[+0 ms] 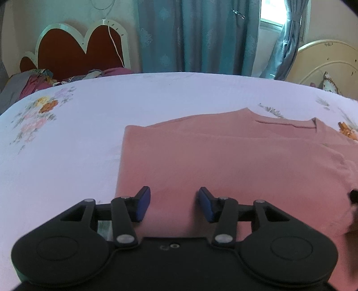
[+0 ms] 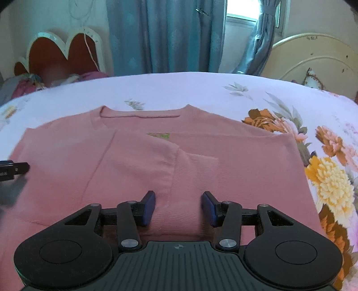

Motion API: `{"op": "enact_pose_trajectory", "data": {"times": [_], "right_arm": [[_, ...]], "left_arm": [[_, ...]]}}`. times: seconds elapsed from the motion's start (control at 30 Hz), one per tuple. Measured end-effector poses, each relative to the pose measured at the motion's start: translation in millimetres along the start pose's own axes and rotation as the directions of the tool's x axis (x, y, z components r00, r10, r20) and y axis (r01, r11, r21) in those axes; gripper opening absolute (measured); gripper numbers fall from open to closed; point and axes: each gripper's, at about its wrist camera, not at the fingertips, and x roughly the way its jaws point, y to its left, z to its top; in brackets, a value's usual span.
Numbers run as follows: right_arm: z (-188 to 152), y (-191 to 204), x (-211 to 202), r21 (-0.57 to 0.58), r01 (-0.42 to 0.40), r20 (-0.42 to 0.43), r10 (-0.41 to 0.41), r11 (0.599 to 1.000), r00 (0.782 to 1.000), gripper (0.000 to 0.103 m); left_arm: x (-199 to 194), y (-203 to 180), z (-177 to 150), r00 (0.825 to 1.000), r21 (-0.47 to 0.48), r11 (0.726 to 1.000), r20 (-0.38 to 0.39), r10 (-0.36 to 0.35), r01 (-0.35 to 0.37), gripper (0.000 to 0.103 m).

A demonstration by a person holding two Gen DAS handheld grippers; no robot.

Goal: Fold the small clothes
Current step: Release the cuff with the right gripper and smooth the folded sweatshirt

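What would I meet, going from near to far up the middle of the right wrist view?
Black right gripper with blue-padded fingers → folded pink knit sweater → small green label → white floral bedsheet → teal curtain.

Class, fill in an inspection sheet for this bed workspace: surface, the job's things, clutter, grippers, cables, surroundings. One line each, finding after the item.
Surface: floral bedsheet, mostly smooth.
Job's things: pink sweater lying flat, neckline at the far side, both sleeves folded in over the body.
Clutter: heap of clothes at the far left edge of the bed.
Grippers: left gripper and right gripper both open above the near part of the sweater, nothing between the pads.
Cables: white cord hanging down the red headboard.
Surroundings: teal curtains, window, cream headboard.
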Motion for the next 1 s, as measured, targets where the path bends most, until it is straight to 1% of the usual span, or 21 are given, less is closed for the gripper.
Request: {"op": "enact_pose_trajectory", "data": {"times": [0.07, 0.17, 0.23, 0.33, 0.4, 0.47, 0.5, 0.57, 0.67, 0.73, 0.83, 1.0], "right_arm": [[-4.6, 2.2, -1.5, -0.047, 0.008, 0.011, -0.008, 0.999, 1.0, 0.047], [-4.9, 0.8, -4.0, -0.038, 0.005, 0.001, -0.004, 0.999, 1.0, 0.047], [-8.9, 2.9, -3.9, -0.063, 0.012, 0.008, -0.011, 0.998, 1.0, 0.047], [-10.4, 4.0, -0.2, -0.093, 0.013, 0.021, -0.011, 0.996, 1.0, 0.048], [-3.8, -2.0, -2.2, -0.07, -0.014, -0.003, 0.014, 0.997, 1.0, 0.048], [-2.5, -11.2, -13.1, -0.019, -0.051, 0.007, 0.051, 0.999, 0.999, 0.048], [-3.7, -15.2, -20.5, -0.004, -0.065, 0.019, 0.065, 0.998, 0.998, 0.048], [-8.2, -20.1, -36.2, -0.004, -0.086, 0.039, 0.087, 0.996, 0.995, 0.048], [-15.6, -23.4, -55.5, -0.018, -0.119, 0.047, 0.12, 0.993, 0.992, 0.048], [-22.0, -25.3, -66.1, -0.029, -0.136, 0.046, 0.137, 0.99, 0.99, 0.048], [-33.0, -27.7, -79.5, -0.031, -0.168, 0.039, 0.169, 0.985, 0.985, 0.048], [-54.2, -32.5, -100.8, -0.019, -0.19, 0.029, 0.19, 0.982, 0.981, 0.049]], "left_arm": [[-8.7, -1.4, -6.3, 1.0, 0.0, 1.0, -0.001, -0.008, 0.008, 0.048], [-15.1, -4.3, -21.3, 1.0, 0.005, 1.0, -0.016, -0.009, 0.009, 0.053], [-16.8, -7.2, -30.4, 1.0, 0.031, 1.0, -0.002, 0.007, -0.007, 0.055], [-15.6, -10.1, -31.3, 0.999, 0.04, 0.999, 0.006, 0.032, -0.032, 0.06], [-17.7, -10.3, -27.2, 0.999, 0.021, 0.999, -0.017, 0.038, -0.038, 0.06], [-24.4, -9.2, -24.2, 0.999, -0.012, 1.0, -0.037, 0.029, -0.029, 0.06], [-31.7, -10.0, -24.6, 0.999, -0.021, 0.999, -0.031, 0.026, -0.026, 0.06], [-44.5, -13.1, -27.8, 0.999, -0.016, 0.999, -0.015, 0.029, -0.03, 0.06], [-63.8, -22.7, -35.5, 1.0, 0.001, 1.0, -0.006, 0.025, -0.025, 0.061], [-75.1, -29.2, -41.4, 1.0, 0.006, 1.0, -0.012, 0.018, -0.018, 0.062], [-89.6, -38.9, -51.7, 1.0, 0.008, 1.0, -0.016, 0.018, -0.018, 0.068], [-111.4, -51.5, -67.1, 1.0, 0.026, 1.0, -0.028, 0.014, -0.013, 0.07]]}}
